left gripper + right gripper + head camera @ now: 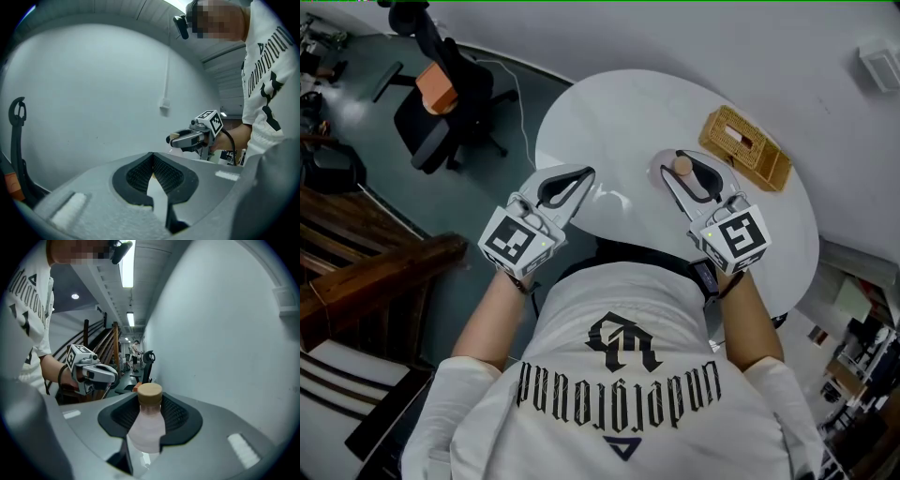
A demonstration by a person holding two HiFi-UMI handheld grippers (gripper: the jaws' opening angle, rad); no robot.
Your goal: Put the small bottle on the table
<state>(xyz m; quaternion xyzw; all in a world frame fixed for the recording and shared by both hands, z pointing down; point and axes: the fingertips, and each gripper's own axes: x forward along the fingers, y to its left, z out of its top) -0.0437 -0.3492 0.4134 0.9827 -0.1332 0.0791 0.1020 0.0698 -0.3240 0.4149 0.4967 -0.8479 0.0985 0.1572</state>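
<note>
1. Right gripper (150,404): jaws spread partway and pinching the small bottle (148,427) by its pale body, black pads (180,414) on either side.
2. Bottle stands upright, long axis vertical, tan cap (150,393) pointing up and clear above the pads. No label can be read on it.
3. Left gripper (152,157): jaws pressed together at the tips, nothing between them.
4. From the head view, the bottle sits over the near part of the round white table (628,122); whether it touches, I can't tell.
5. A wicker basket (745,142) lies on the table's far edge.
6. The person's white shirt (623,309) reads "underground" in gothic letters.
</note>
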